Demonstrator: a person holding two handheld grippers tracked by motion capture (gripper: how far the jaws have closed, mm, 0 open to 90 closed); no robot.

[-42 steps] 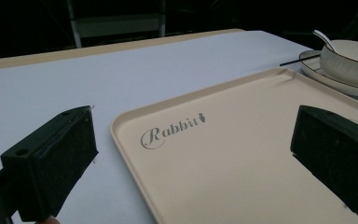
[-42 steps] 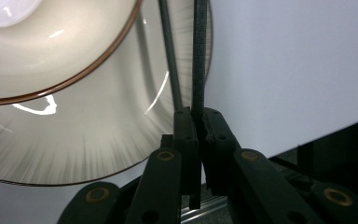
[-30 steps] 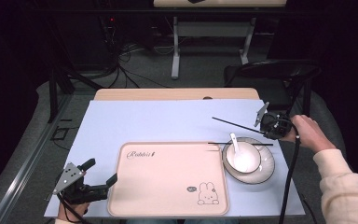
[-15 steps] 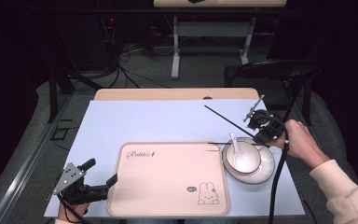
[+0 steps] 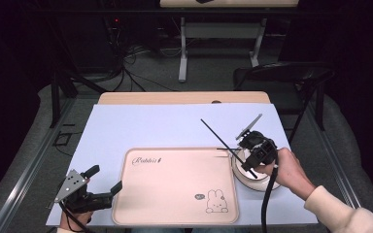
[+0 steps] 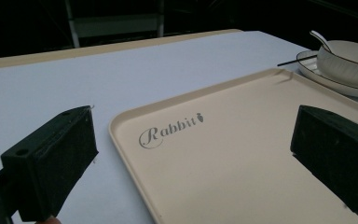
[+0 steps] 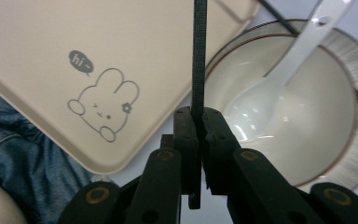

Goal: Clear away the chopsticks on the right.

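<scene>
Tray (image 5: 175,187) printed "Rabbit" and "hi". Right gripper (image 7: 198,122) clamps a black chopstick (image 7: 199,56) above the tray's right edge. Left gripper (image 6: 191,154), jaws wide, at tray's left corner.

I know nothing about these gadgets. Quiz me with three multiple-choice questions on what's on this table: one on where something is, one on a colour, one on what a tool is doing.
1. Where is the white spoon?
A. On the tray
B. In the bowl
C. On the bare tablecloth

2. What colour is the tray?
A. Beige
B. Green
C. Red

3. What is the right tool doing?
A. Gaping open over nothing
B. Clamped on a black chopstick
C. Gripping the bowl's rim

Answers:
1. B: in the right gripper view the spoon's scoop lies inside the bowl, its handle leaning over the rim.
2. A: the tray is pale beige with "Rabbit" lettering and a bunny drawing.
3. B: its jaws are pressed together on the black chopstick, which sticks out beyond them; the left tool stands open at the tray's corner.
</scene>
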